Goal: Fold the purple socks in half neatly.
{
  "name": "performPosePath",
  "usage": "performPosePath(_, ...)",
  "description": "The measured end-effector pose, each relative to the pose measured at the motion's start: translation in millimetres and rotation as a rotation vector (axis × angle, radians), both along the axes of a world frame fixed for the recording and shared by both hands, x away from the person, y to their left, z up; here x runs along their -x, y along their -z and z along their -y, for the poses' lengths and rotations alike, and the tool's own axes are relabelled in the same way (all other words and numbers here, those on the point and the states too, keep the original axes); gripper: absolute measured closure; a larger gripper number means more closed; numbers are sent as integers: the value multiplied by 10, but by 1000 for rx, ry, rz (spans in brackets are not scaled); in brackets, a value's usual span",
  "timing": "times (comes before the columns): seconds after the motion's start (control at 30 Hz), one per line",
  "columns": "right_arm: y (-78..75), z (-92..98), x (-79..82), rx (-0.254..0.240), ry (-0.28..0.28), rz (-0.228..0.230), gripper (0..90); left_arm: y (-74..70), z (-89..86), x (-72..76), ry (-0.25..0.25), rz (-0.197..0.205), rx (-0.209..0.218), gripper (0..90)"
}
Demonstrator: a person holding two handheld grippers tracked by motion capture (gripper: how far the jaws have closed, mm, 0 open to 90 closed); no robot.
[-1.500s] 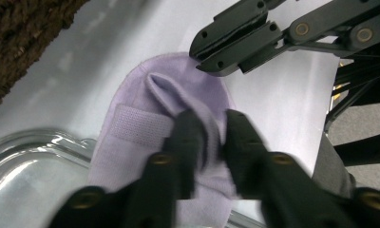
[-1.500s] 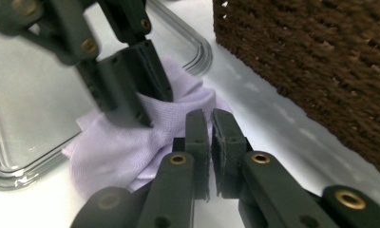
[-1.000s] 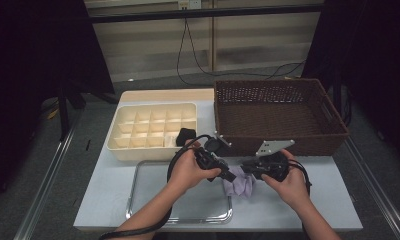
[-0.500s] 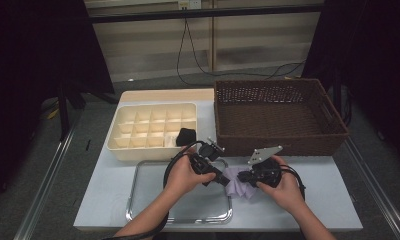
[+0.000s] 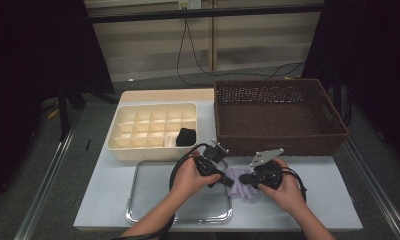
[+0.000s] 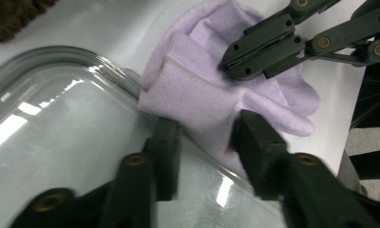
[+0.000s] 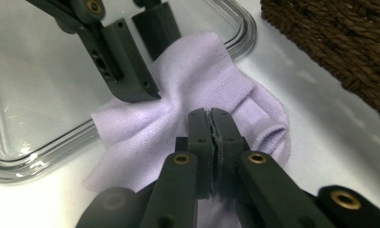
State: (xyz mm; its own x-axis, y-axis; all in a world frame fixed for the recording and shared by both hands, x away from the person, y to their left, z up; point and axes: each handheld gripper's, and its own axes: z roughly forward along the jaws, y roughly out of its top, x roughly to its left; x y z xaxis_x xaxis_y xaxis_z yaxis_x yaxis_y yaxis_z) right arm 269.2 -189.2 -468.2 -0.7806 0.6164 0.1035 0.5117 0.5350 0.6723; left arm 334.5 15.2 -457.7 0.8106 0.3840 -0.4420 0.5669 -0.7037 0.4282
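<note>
A lilac sock (image 5: 240,189) lies crumpled on the white table, and its left edge overlaps the right rim of a metal tray (image 5: 138,212). My right gripper (image 7: 211,116) is shut on a fold of the sock (image 7: 178,90); from the left gripper view it (image 6: 233,59) pinches the sock's upper part (image 6: 193,85). My left gripper (image 6: 204,135) straddles the sock's lower edge over the tray rim (image 6: 107,71). Its jaws have just been closing with the sock between them, and a gap still shows. In the high view the left gripper (image 5: 227,181) and the right gripper (image 5: 243,178) meet tip to tip.
A cream divided organizer box (image 5: 138,131) stands behind the tray, with a black rolled item (image 5: 186,136) in its front right compartment. A brown wicker basket (image 5: 278,135) fills the back right, close behind the hands. The basket's wall (image 7: 340,42) is near the sock.
The left gripper has come down onto the sock at the tray's edge. The sock has sunk from hanging between the grippers to lying on the table. The right hand has barely moved.
</note>
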Motion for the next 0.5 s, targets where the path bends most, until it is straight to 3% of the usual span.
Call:
performPosePath(0.13,4,-4,2,-3,1,0,885,-17,13,17,11,-14,8,827)
performPosePath(0.23,6,-14,7,-2,-2,0,885,-51,9,14,14,-24,25,844)
performPosePath(0.5,13,-89,7,-90,-28,-21,886,-291,-84,-12,16,-42,37,857)
